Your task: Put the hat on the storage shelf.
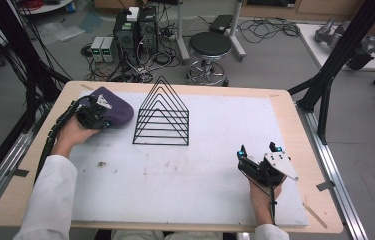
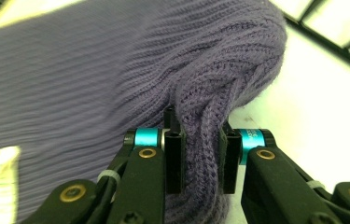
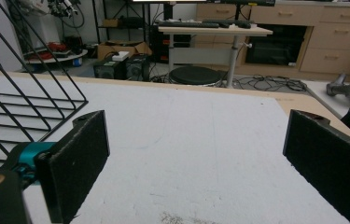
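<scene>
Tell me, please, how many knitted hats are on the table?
1: a purple knitted hat at the table's far left, beside the black wire rack, its fold pinched in the left gripper. None seems hidden.

White-topped table (image 1: pixel 200 185), purple knit hat (image 1: pixel 117 111) at left, black wire rack (image 1: pixel 162 117) mid-table

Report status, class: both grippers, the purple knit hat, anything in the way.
Left gripper shut on purple knit hat, a fold pinched between its pads. Right gripper open, over bare board. Black wire rack beside hat.
</scene>
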Tool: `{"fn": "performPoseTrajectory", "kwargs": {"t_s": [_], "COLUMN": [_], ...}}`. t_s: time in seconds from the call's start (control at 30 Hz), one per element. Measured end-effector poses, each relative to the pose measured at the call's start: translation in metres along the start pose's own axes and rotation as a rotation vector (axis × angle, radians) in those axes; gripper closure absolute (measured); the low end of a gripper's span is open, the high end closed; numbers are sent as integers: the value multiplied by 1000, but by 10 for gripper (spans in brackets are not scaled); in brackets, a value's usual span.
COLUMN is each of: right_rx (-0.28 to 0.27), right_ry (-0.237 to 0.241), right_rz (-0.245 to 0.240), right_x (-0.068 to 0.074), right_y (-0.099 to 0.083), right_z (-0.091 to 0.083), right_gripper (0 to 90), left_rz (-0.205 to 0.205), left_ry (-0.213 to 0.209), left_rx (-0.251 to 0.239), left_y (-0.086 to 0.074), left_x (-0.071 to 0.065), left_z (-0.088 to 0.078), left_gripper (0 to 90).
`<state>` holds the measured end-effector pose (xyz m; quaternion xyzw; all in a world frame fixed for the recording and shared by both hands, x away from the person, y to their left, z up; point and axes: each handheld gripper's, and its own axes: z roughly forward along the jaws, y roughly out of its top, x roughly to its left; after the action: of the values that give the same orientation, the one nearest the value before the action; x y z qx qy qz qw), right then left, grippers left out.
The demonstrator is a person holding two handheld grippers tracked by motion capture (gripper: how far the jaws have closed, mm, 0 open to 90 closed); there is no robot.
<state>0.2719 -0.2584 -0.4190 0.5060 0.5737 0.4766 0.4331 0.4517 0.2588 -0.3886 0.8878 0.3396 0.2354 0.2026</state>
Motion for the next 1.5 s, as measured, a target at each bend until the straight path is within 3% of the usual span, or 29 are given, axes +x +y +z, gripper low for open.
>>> {"fn": "performPoseTrajectory", "kwargs": {"t_s": [0.03,0.07,0.17,0.2,0.27,0.3,0.33,0.4,0.47,0.53,0.57,0.6,0.67,0.83,0.87,0.9,0.93,0.97,1.07,1.13,1.27,1.5], "right_rx": [0,0,1,1,-2,-3,-1,2,2,1,0,-3,-7,-4,-4,-5,-1,-3,-8,-7,-12,-48], "right_ry": [0,1,1,5,6,4,5,5,4,-2,-3,-3,-3,0,-1,-3,-2,-4,-8,-7,-7,4], "right_rz": [0,0,2,-4,-7,-7,-6,-4,-5,0,2,0,-2,2,2,2,8,5,6,4,-2,9], "right_x": [0,0,0,0,0,0,0,0,0,0,0,0,-1,1,1,1,1,0,0,0,0,3], "right_y": [0,0,0,0,0,0,0,0,0,0,0,0,0,0,0,0,0,0,0,0,0,3], "right_z": [0,0,0,0,0,0,0,1,1,0,0,0,0,0,0,0,-1,-1,-1,-1,-1,-3], "right_gripper": [64,64,64,64,64,65,64,64,64,64,64,64,64,64,64,64,64,64,64,64,64,64], "left_rz": [0,-19,-36,-69,-91,-91,-108,-116,-129,-131,-118,-117,-118,-176,-192,-192,-216,-216,-201,-198,-172,-155], "left_ry": [0,60,117,180,252,252,321,346,399,445,498,511,518,543,546,546,523,523,538,541,516,486], "left_rx": [0,-48,-87,-131,-172,-172,-215,-243,-291,-353,-418,-455,-470,-602,-650,-650,-741,-741,-832,-860,-953,-1031], "left_y": [0,2,2,0,-2,-2,-2,-2,-1,0,2,2,2,3,3,3,2,2,0,-1,-4,-4], "left_x": [0,-1,-1,0,0,0,-1,-1,-1,-2,-6,-7,-8,-17,-21,-21,-26,-26,-38,-42,-55,-69], "left_z": [0,-7,-13,-17,-21,-21,-27,-30,-38,-47,-56,-62,-66,-85,-91,-91,-99,-99,-116,-122,-143,-162], "left_gripper": [776,775,776,776,776,776,776,776,776,775,774,774,773,771,771,769,768,768,768,768,767,766]}}
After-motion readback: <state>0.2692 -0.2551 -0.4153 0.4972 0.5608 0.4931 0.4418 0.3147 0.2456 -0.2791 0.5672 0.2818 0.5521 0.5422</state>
